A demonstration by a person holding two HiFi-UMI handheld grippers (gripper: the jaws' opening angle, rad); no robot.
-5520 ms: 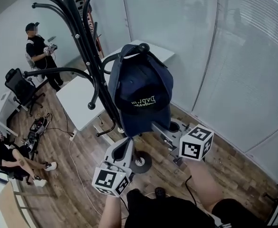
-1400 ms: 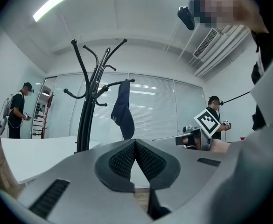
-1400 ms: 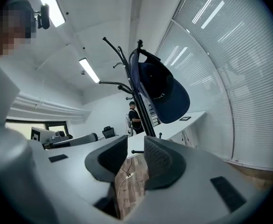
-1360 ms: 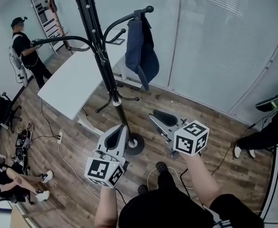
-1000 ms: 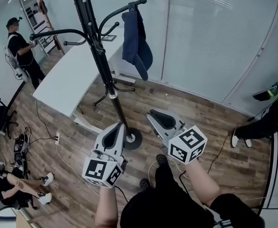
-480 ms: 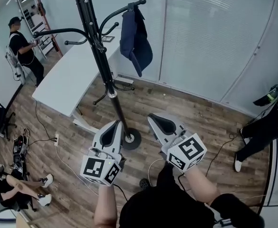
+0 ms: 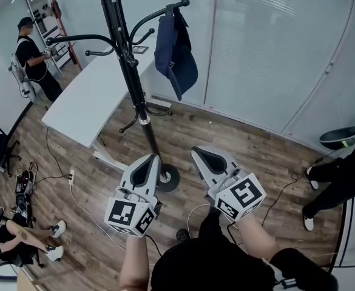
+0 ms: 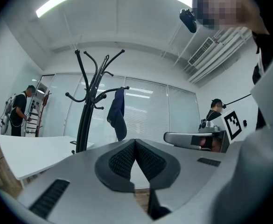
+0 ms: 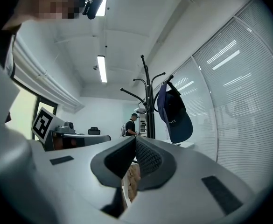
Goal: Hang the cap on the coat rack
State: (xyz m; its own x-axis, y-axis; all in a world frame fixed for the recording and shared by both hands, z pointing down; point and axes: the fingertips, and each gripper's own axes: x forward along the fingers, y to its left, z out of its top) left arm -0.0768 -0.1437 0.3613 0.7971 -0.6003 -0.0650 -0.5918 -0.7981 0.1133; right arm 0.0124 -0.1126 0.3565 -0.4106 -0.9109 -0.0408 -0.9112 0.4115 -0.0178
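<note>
Wood-plank flooring (image 7: 256, 156) and pale glass walls with blinds (image 7: 268, 47) closed off the office. A dark navy fabric cap (image 7: 176, 53) hung from an upper hook of a tall black metal coat rack (image 7: 128, 71), with its crown slack and its brim pointing down. A long white desk (image 7: 86, 102) stood just behind the rack, and a person in dark clothes (image 7: 34, 56) stood beyond it at the far left.

From the head view the cap read as a plain, folded navy shape. Only the right gripper view showed small pale lettering on the cap's (image 9: 176, 113) side and the curve of its brim. The left gripper view caught the cap (image 8: 117, 118) nearly edge-on, as a narrow dark strip beside the rack (image 8: 86, 120).

The left tongs (image 7: 148, 165) and the right tongs (image 7: 204, 157) were held low over the floor, well apart from the cap. Each pair was pressed together at the tips with nothing between them.
</note>
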